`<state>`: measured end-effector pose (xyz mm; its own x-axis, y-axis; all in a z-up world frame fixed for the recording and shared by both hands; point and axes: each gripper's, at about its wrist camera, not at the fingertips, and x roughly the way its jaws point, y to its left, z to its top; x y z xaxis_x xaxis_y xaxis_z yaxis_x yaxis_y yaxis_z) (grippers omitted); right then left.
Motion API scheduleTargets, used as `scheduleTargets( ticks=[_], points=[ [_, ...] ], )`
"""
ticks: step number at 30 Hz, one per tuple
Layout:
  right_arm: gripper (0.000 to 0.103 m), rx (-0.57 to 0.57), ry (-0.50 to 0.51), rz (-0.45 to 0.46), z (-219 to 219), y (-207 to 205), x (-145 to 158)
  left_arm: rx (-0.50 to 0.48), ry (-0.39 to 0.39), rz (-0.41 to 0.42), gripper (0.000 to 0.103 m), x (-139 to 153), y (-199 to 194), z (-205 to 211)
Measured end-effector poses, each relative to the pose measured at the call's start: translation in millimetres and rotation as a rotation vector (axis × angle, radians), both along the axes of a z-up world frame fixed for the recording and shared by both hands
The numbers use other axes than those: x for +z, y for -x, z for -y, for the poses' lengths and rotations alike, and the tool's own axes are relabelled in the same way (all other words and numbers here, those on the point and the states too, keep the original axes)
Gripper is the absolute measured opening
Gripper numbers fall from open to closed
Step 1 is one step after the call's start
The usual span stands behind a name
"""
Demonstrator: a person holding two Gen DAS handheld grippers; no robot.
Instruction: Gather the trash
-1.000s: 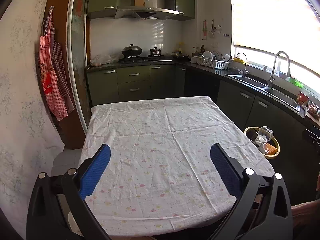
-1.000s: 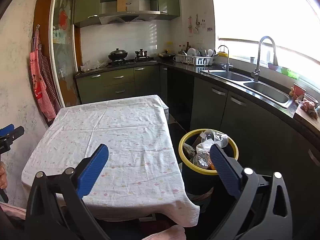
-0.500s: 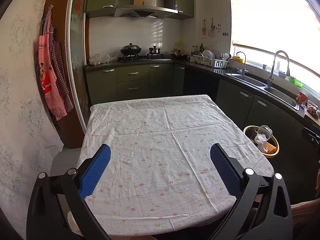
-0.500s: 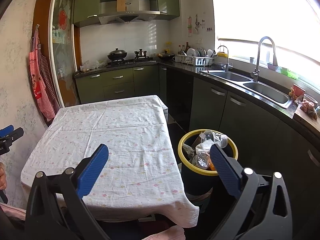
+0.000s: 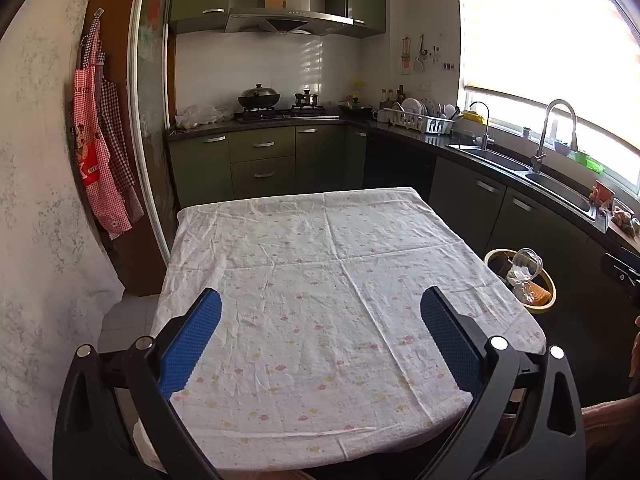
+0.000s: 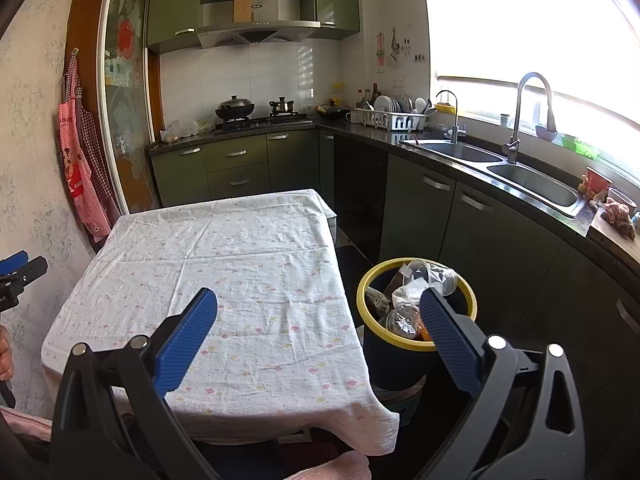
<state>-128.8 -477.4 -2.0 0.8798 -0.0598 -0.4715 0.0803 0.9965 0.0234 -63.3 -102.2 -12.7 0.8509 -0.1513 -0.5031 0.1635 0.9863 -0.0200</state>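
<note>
A dark bin with a yellow rim (image 6: 364, 292) stands on the floor right of the table and holds clear plastic bottles and wrappers (image 6: 430, 276); it also shows in the left wrist view (image 5: 548, 304). The table has a white flowered cloth (image 5: 320, 280) with nothing on it. My left gripper (image 5: 320, 300) is open and empty above the table's near edge. My right gripper (image 6: 318, 300) is open and empty above the table's near right corner, with the bin behind its right finger (image 6: 448, 332).
Green kitchen cabinets run along the back and right, with a stove (image 5: 280, 110), a dish rack (image 5: 420, 122) and a double sink (image 6: 524, 178). Red aprons (image 5: 100, 152) hang on the left wall. The left gripper's tip shows at the right wrist view's left edge (image 6: 16, 272).
Both views have shifted only slightly. Both grippers stay open and empty.
</note>
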Motion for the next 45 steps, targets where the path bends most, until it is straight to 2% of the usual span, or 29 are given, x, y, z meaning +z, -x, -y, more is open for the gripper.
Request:
scheduleTargets(
  ticks=[45],
  points=[
    [0.097,0.013,-0.002,-0.016,-0.4,-5.1,-6.4,-0.016,-0.008,-0.031,0.098,-3.2,-4.6,-4.2]
  ],
)
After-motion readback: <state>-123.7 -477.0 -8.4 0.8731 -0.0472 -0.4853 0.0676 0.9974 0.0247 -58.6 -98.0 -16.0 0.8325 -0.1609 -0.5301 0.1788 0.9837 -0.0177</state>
